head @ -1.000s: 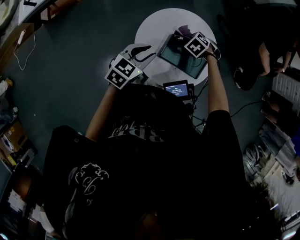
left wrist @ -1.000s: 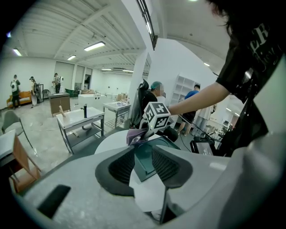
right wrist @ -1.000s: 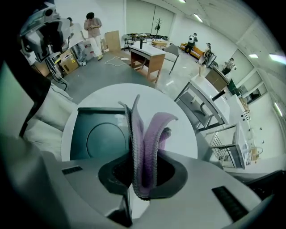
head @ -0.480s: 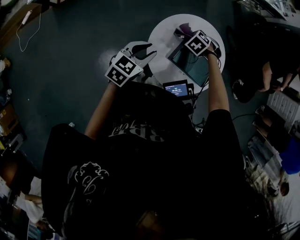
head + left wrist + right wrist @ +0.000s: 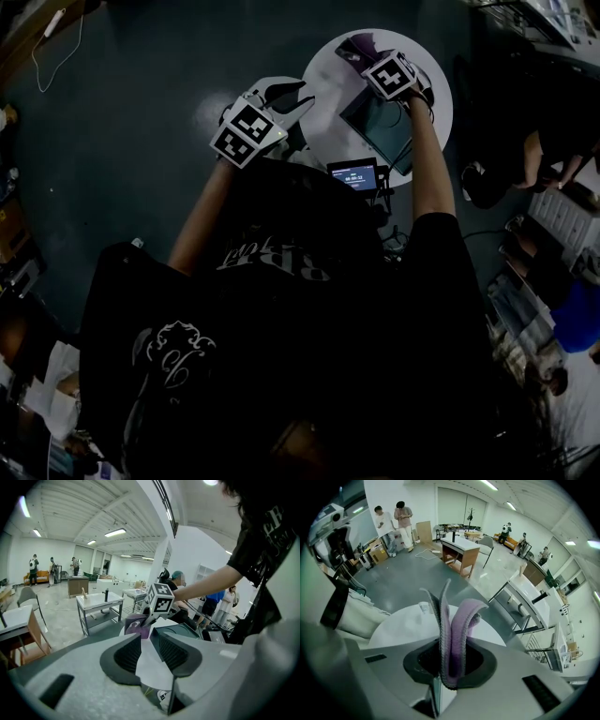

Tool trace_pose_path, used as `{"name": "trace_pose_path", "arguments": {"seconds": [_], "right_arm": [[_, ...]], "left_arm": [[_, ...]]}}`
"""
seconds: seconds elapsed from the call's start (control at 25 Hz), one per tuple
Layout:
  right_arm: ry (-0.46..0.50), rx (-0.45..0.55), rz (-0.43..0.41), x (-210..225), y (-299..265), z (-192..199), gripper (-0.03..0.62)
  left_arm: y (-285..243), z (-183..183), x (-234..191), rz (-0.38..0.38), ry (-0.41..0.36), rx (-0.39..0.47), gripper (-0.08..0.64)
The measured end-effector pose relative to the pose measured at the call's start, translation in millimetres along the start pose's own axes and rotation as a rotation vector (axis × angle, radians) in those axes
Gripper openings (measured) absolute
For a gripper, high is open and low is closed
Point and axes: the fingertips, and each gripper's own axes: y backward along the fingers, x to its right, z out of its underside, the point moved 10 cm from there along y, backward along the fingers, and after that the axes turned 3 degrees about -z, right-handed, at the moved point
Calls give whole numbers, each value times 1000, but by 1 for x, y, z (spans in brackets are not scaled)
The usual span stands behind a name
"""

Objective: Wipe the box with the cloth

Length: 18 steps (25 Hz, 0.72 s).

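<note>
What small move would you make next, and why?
Probably draw the right gripper, shut on the purple cloth, toward the person and onto the dark box: the cloth hangs over bare white table beyond it. The left gripper is open, holding nothing.

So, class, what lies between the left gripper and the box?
Only bare white table: the head view shows nothing between the left gripper and the box, and the left gripper view shows table between its open jaws.
</note>
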Motion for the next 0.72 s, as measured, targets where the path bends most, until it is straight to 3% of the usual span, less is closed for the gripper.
{"name": "trace_pose_path", "arguments": {"seconds": [0.2,0.72], "right_arm": [[-12,-51,-26,-14,-5,8,57],[-8,-10,-68,-64,-8,3,57]], "left_arm": [[0,1,2,2,2,1,130],[-5,0,-6,17,-7,-2,130]]}}
